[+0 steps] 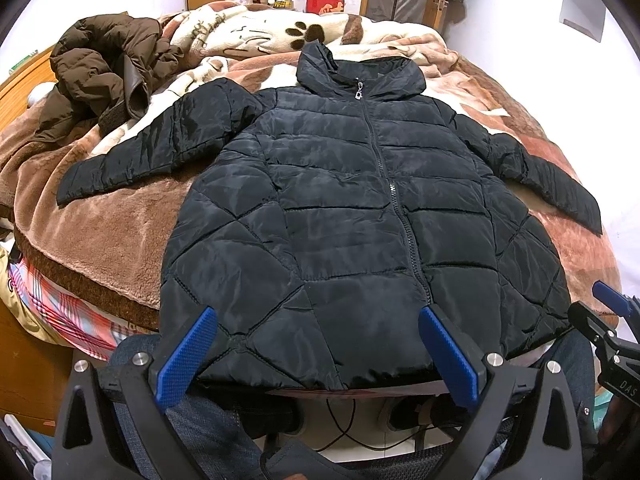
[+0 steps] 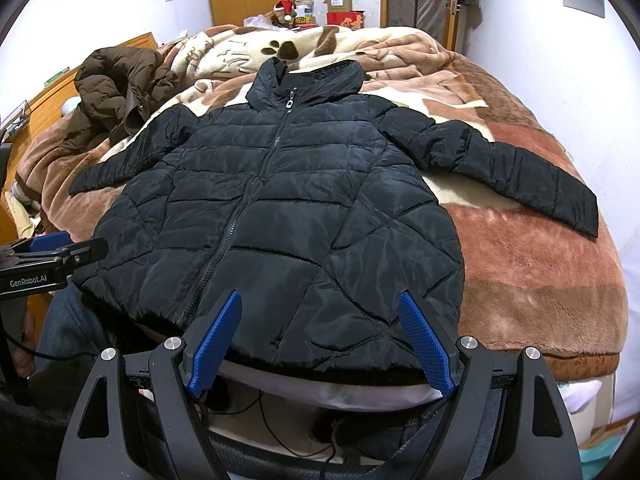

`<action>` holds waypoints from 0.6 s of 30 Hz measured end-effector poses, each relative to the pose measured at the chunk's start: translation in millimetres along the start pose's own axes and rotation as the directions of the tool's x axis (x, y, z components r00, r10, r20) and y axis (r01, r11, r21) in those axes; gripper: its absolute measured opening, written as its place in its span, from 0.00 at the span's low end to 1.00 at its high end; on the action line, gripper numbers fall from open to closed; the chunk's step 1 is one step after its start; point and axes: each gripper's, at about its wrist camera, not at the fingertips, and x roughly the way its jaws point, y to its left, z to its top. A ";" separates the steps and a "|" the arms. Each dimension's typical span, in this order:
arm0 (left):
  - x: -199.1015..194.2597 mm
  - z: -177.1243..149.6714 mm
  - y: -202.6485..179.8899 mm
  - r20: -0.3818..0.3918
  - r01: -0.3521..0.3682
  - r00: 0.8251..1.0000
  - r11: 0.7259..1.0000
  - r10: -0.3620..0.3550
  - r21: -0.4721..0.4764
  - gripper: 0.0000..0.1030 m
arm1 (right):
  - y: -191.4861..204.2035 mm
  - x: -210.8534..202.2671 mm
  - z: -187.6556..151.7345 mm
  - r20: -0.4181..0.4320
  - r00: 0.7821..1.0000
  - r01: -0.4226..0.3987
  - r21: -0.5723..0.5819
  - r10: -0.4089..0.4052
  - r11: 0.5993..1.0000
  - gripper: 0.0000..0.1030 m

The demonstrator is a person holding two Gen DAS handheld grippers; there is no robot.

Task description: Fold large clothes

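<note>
A black quilted puffer jacket (image 1: 352,208) lies flat, front up and zipped, on the bed, sleeves spread to both sides, hem hanging at the near edge. It also shows in the right wrist view (image 2: 280,208). My left gripper (image 1: 318,354) is open and empty, its blue fingers just above the hem's left half. My right gripper (image 2: 320,340) is open and empty over the hem's right half. The right gripper shows at the right edge of the left wrist view (image 1: 612,320), and the left gripper at the left edge of the right wrist view (image 2: 52,256).
A crumpled brown jacket (image 1: 108,76) lies at the bed's far left. A brown and cream plush blanket (image 2: 540,264) covers the bed. Boxes and a Santa-hat toy (image 2: 286,10) stand behind. A wooden cabinet (image 1: 28,76) is at the left; cables and shoes lie below.
</note>
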 end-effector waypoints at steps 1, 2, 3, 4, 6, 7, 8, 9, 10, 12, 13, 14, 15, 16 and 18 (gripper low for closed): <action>-0.3 0.0 0.0 0.000 0.000 1.000 1.000 0.000 0.000 0.99 | -0.3 -0.1 0.2 -0.001 1.000 0.000 0.000 0.000 1.000 0.79; -0.3 0.0 0.0 -0.001 0.001 1.000 1.000 -0.001 0.000 0.99 | -0.3 0.0 0.2 -0.001 1.000 0.000 0.000 0.000 1.000 0.79; -0.1 0.0 0.1 0.000 0.000 1.000 1.000 0.000 0.001 0.99 | 0.4 0.8 0.0 -0.001 1.000 0.000 0.001 0.000 1.000 0.79; -0.6 0.2 0.0 0.001 -0.001 1.000 1.000 0.001 0.002 0.99 | -0.4 0.1 0.3 -0.001 1.000 0.000 0.001 0.000 1.000 0.79; -0.2 0.2 0.4 0.000 0.001 1.000 1.000 -0.001 0.001 0.99 | 0.3 0.9 0.1 -0.001 1.000 0.000 0.001 0.000 1.000 0.79; -0.3 0.2 0.3 -0.001 0.001 1.000 1.000 -0.001 0.001 0.99 | -0.4 0.3 0.4 -0.001 1.000 0.000 0.001 0.000 1.000 0.79; -0.1 0.0 0.2 0.000 0.001 1.000 1.000 -0.001 0.000 0.99 | 0.3 1.0 0.3 -0.001 1.000 0.000 0.001 0.000 1.000 0.79; -0.4 0.1 0.3 0.000 0.000 1.000 1.000 0.000 0.002 0.99 | 0.3 1.2 0.2 -0.002 1.000 0.000 0.001 0.000 1.000 0.79; -0.3 0.2 0.3 -0.001 0.000 1.000 1.000 0.000 0.002 0.99 | -0.5 0.5 0.5 -0.002 1.000 -0.001 0.000 0.001 1.000 0.79; 1.1 -0.9 0.3 -0.002 0.001 1.000 1.000 -0.001 0.001 0.99 | -0.7 1.5 1.2 -0.001 1.000 -0.002 0.000 0.002 1.000 0.79; 0.8 -0.9 0.5 -0.002 0.000 1.000 1.000 0.000 0.003 0.99 | -2.2 1.2 2.3 -0.002 1.000 -0.001 0.000 0.001 1.000 0.79; 2.9 -1.4 -0.3 -0.001 -0.002 1.000 1.000 0.002 0.005 0.99 | -3.0 1.5 3.2 -0.002 1.000 -0.001 0.000 0.001 1.000 0.79; 3.3 -1.2 -0.4 -0.001 -0.003 1.000 1.000 0.003 0.007 0.99 | -3.6 2.0 4.0 -0.003 1.000 -0.002 0.001 0.002 1.000 0.79; 4.0 -0.7 -0.5 -0.001 -0.003 1.000 1.000 0.003 0.009 0.99 | -4.1 2.5 4.8 -0.002 1.000 -0.004 0.001 0.004 1.000 0.79; 5.9 0.4 0.1 -0.003 -0.005 1.000 1.000 0.005 0.011 0.99 | -0.4 2.0 4.4 0.001 1.000 -0.005 -0.001 0.005 1.000 0.79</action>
